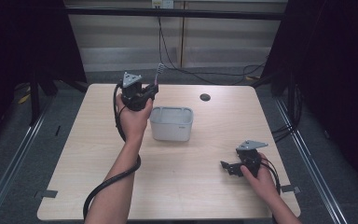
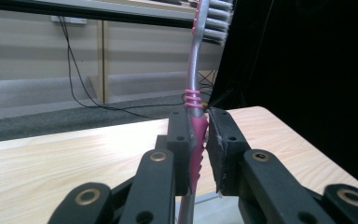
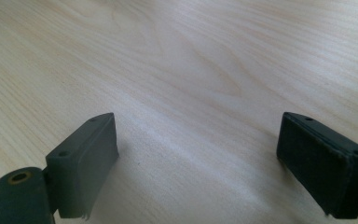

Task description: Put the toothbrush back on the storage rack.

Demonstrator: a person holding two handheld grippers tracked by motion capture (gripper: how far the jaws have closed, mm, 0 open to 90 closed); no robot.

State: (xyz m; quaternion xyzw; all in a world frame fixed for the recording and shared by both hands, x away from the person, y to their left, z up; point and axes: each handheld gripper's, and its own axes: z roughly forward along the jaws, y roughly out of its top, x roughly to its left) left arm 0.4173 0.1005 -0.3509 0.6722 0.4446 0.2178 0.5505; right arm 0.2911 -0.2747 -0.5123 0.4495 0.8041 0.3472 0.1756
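A pink and grey toothbrush (image 2: 193, 93) stands upright in my left gripper (image 2: 199, 140), bristles at the top, with both pads shut on its pink handle. In the high view that left gripper (image 1: 150, 89) is raised over the table's far left part, just left of and behind a grey rectangular bin (image 1: 171, 123), and the toothbrush (image 1: 158, 73) sticks up from it. My right gripper (image 1: 226, 167) rests low near the front right of the table, jaws wide apart. In the right gripper view the right gripper (image 3: 198, 163) has only bare wood between its pads.
The light wooden table (image 1: 191, 186) has a round dark cable hole (image 1: 205, 97) near its far edge. Black cables trail across the floor behind it. Dark curtains stand at both sides. A thick cable runs from my left gripper down along the forearm.
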